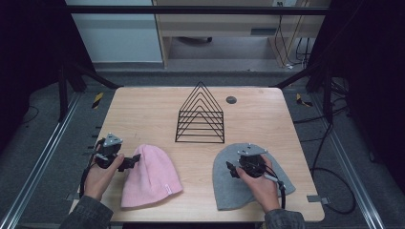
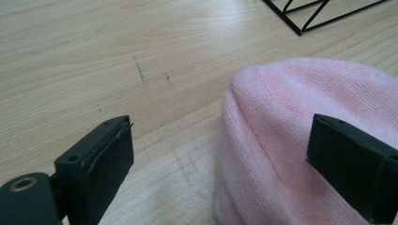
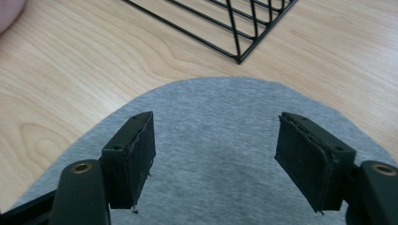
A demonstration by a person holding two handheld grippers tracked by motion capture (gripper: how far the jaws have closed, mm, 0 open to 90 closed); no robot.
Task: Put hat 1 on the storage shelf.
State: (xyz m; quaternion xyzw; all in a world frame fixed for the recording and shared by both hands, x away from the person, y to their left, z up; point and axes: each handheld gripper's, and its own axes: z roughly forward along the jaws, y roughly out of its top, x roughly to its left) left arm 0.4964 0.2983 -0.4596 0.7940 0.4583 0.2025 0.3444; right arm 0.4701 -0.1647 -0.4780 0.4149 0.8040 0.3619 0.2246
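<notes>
A pink knitted beanie (image 1: 149,175) lies flat on the wooden table (image 1: 143,112) at the front left. My left gripper (image 1: 134,160) is open at the hat's left edge; in the left gripper view one jaw hovers over the pink beanie (image 2: 300,140) and the other over bare wood, nothing pinched. A grey beanie (image 1: 224,183) lies at the front right. My right gripper (image 1: 231,169) is open above it, and in the right gripper view both jaws stand apart over the grey beanie (image 3: 216,136) near its rounded crown.
A black wire rack (image 1: 200,114) of nested triangles stands mid-table behind both hats, also seen as the wire rack (image 3: 225,23) ahead of the right jaws. A small dark round inlay (image 1: 231,99) sits in the tabletop at the back. Cables trail on the floor at the right.
</notes>
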